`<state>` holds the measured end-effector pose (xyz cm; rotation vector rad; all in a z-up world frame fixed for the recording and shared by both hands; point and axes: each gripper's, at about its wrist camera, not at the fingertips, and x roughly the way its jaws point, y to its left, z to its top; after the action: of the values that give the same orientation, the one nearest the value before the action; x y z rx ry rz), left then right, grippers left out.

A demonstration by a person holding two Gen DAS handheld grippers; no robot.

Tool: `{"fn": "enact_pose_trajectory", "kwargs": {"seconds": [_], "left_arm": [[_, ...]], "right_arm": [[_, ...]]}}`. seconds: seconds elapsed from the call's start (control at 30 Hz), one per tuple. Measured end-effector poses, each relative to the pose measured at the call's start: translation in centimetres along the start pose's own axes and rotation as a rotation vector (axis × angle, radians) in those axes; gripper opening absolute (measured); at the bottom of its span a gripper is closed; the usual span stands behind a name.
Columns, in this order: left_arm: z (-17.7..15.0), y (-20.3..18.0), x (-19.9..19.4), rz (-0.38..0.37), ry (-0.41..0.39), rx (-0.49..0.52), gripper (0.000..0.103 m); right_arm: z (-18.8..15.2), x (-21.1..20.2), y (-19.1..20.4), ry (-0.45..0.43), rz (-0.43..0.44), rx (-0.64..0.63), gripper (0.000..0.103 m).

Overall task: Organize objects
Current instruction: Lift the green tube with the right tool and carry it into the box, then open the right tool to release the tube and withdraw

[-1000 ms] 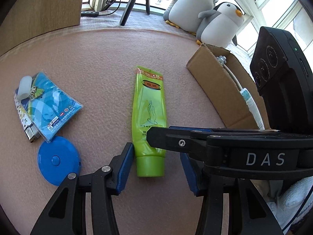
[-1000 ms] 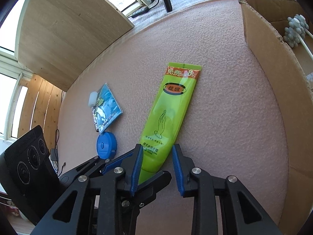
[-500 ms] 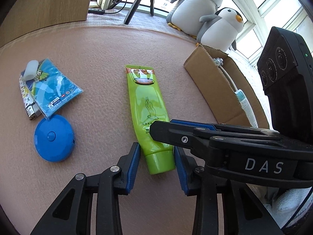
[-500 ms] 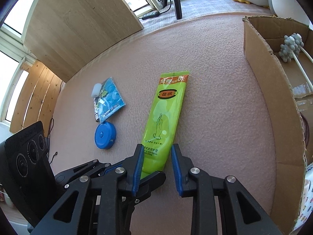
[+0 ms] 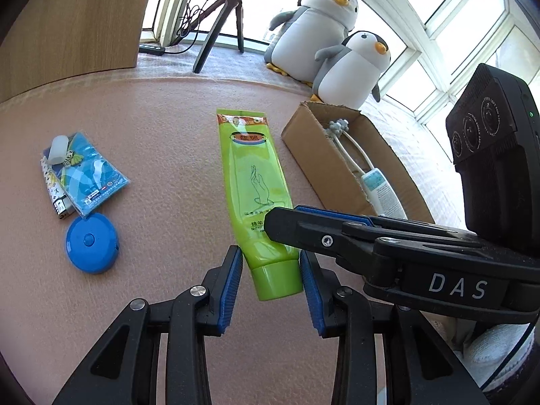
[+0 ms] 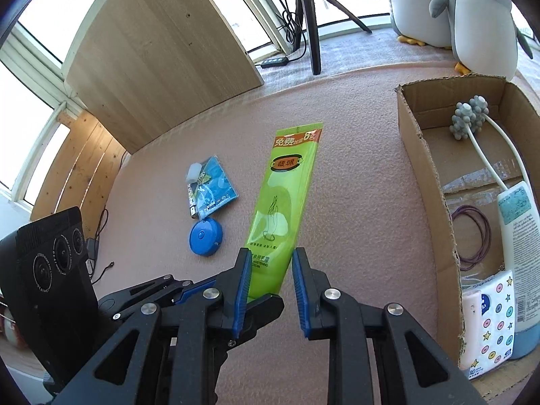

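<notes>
A bright green tube (image 5: 253, 175) with a green cap points away from me over the pink mat (image 5: 162, 128). My left gripper (image 5: 270, 258) has its blue pads (image 5: 233, 280) against the cap, shut on it. My right gripper (image 6: 270, 260) grips the tube (image 6: 283, 195) a little further up its body. In the left wrist view the right gripper crosses over the tube from the right, one black finger (image 5: 287, 227) lying on it. In the right wrist view one finger (image 6: 263, 305) of the left gripper shows under the tube.
An open cardboard box (image 6: 425, 175) on the right holds a knobbed massager, a lotion bottle, a tissue pack and a purple band. A round blue tape measure (image 5: 91, 243) and a blue packet (image 5: 87, 175) lie to the left. Two plush penguins (image 5: 337, 44) sit beyond the mat.
My left gripper has narrowed from wide open onto the tube's cap. The tube has stayed between the right gripper's pads while both views have tilted upward.
</notes>
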<state>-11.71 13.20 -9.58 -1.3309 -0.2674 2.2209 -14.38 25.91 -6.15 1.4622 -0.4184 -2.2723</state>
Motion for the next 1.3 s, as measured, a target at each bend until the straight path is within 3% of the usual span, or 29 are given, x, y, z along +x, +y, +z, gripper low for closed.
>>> {"fn": "enact_pose_trajectory", "kwargs": {"seconds": [0.33,0.83,0.87,0.93,0.97,1.0,1.3], "left_arm": [[1.9,-5.4,0.1,-0.045,-0.033,0.074,0.038],[3.2,-15.5,5.1,-0.131,0.002,0.2,0.04],[3.2,-15.9,5.5,-0.115,0.006,0.209,0.041],[3.2,-16.2,5.9,-0.093,0.01,0.196,0.057],[3.1,-16.1,6.0,-0.092,0.009,0.185,0.06],[3.1,-16.1,6.0,-0.084,0.004,0.18,0.062],[2.7,-14.4,4.2,0.018,-0.032,0.168,0.07]], "right_arm": [[-0.1,-5.0,-2.9,-0.08,-0.023,0.03,0.022],[-0.5,-11.1,-10.3,-0.161,-0.098,0.108,0.023],[-0.6,-11.3,-10.6,-0.164,-0.105,0.111,0.025],[-0.8,-11.8,-11.0,-0.175,-0.14,0.112,0.042],[-0.9,-12.0,-11.1,-0.183,-0.154,0.105,0.055],[-1.0,-12.1,-11.2,-0.191,-0.165,0.097,0.059],[-1.7,-12.2,-11.2,-0.202,-0.208,0.051,0.06]]}}
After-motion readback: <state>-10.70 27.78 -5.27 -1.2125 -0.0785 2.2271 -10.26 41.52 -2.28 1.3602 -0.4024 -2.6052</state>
